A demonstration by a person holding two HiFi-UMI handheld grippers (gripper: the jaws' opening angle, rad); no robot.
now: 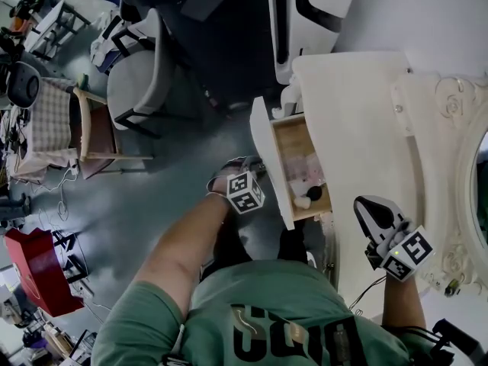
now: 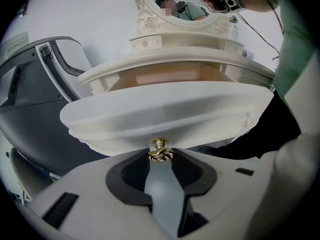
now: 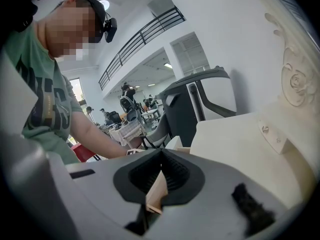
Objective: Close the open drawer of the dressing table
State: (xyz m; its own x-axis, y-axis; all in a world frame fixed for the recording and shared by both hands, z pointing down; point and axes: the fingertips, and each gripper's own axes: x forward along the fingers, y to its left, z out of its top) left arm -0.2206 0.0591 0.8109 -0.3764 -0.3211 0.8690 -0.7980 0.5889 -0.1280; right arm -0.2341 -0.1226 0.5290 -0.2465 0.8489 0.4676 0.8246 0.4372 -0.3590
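left fingers (image 2: 131, 173): dark pads closed in at their tips on the brass knob (image 2: 160, 152), one pad on each side of it.
left gripper (image 2: 160, 157): points straight at the white drawer front (image 2: 165, 115) and has hold of the knob at its lower edge.
right fingers (image 3: 176, 178): pads pressed together at the tips, with nothing between them.
right gripper (image 3: 160, 155): held over the near edge of the table top, apart from the drawer. a strip of the drawer's pale wood shows through the gap behind the tips.
drawer (image 1: 293, 139): pulled well out of the dressing table (image 1: 351, 105). its wooden inside is open to view, with a few small pale and dark things at the near end, too small to name.
mirror (image 2: 186, 8): stands in an ornate white frame at the back of the table top.
grey chair (image 1: 137, 75): on the floor, well apart from the table.
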